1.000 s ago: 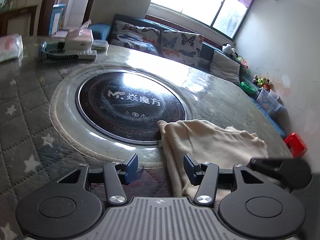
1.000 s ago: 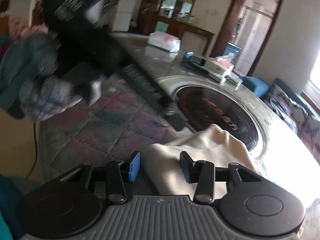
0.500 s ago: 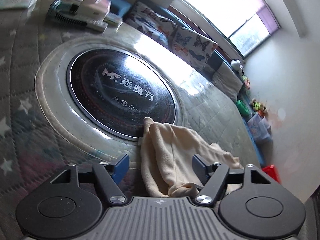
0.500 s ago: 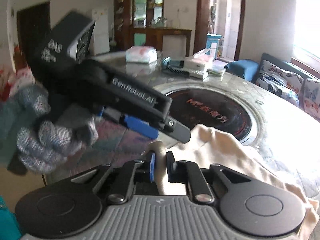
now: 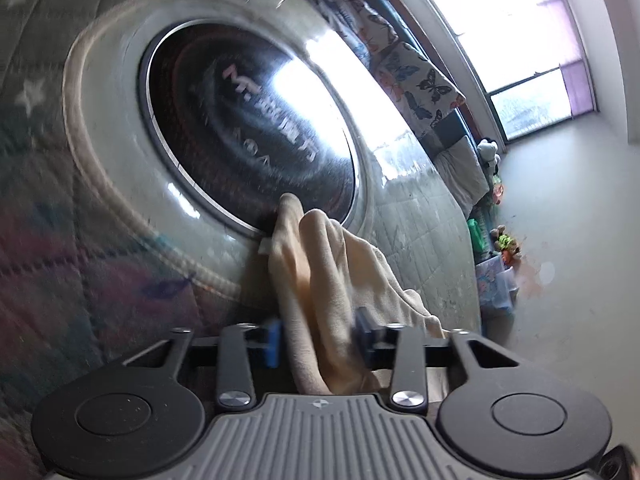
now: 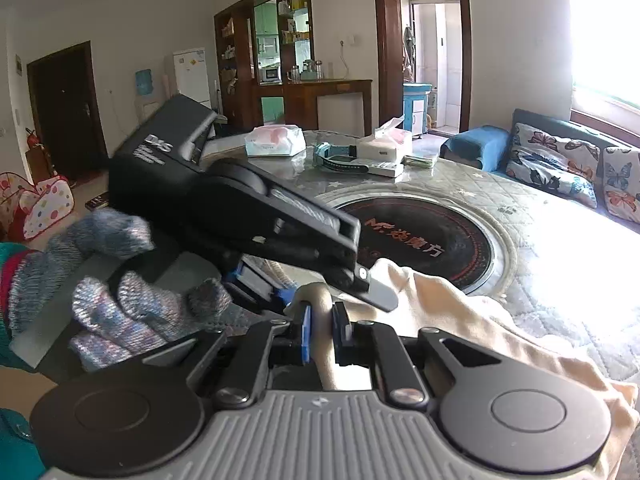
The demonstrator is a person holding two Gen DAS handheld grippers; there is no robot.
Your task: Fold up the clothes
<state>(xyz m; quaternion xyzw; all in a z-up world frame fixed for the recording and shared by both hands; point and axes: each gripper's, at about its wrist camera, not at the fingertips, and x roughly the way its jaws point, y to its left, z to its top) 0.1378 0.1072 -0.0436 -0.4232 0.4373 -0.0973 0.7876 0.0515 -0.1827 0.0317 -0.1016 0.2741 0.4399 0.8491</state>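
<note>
Since the earlier frame both grippers had rolled; left gripper point(image 5: 316, 342) was closing around the cream garment point(image 5: 320, 280) beside the black hotplate point(image 5: 248, 120); right gripper point(image 6: 320, 330) pinched a fold of the garment.

Bare worktop point(image 6: 560, 280) lies open toward two o'clock beyond the cloth point(image 6: 480, 320). At eleven o'clock the left gripper point(image 6: 280, 292) and gloved hand point(image 6: 120, 312) block; boxes point(image 6: 380, 148) crowd twelve.
</note>
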